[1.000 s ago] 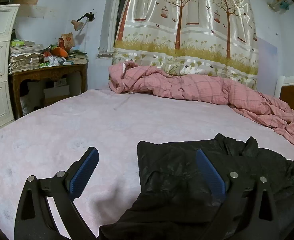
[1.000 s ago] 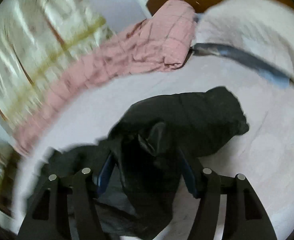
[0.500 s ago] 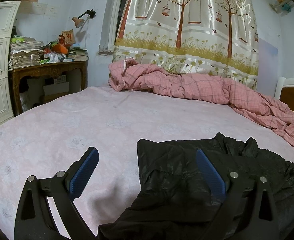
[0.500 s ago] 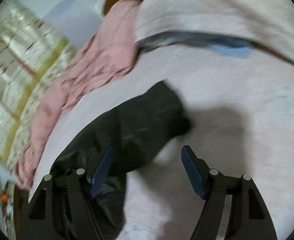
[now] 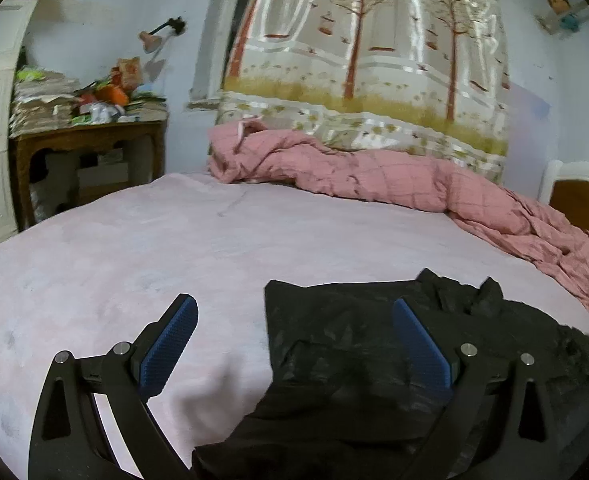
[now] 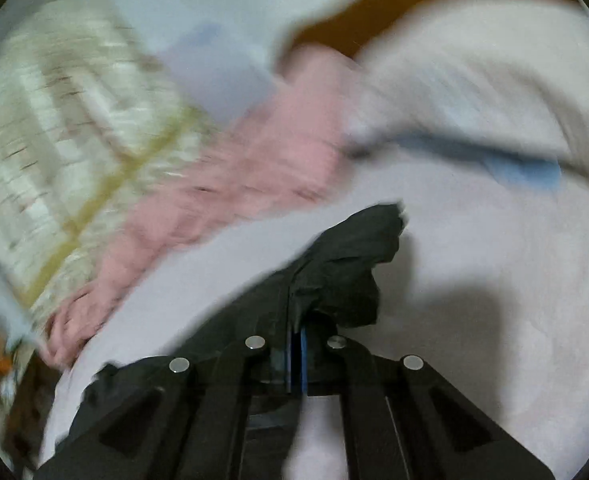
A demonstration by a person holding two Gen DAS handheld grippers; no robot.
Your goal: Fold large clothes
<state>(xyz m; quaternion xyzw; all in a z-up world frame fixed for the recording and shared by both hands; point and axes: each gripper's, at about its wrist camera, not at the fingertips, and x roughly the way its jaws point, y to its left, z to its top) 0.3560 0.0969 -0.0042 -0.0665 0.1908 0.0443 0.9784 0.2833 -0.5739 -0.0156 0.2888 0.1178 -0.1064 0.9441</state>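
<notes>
- Right gripper: jaws have just snapped closed, blue pads nearly together, a bunched edge of the black garment pinched between them at lower centre of the right wrist view (view blurred; how deep the bite goes, cannot tell).
- Left gripper: jaws wide, holding nothing; one pad over the cloth, the other over bare pink sheet.
- Step, as I judge it: carry the pinched end across to make a fold. Best lifted just clear of the bed, slow, so the slick cloth does not slip; the left could pin the near part.
- Garment: black, faintly shiny, crinkled, lying in the lower right of the left wrist view, one straight edge facing left, rumpled toward the pink quilt.
</notes>
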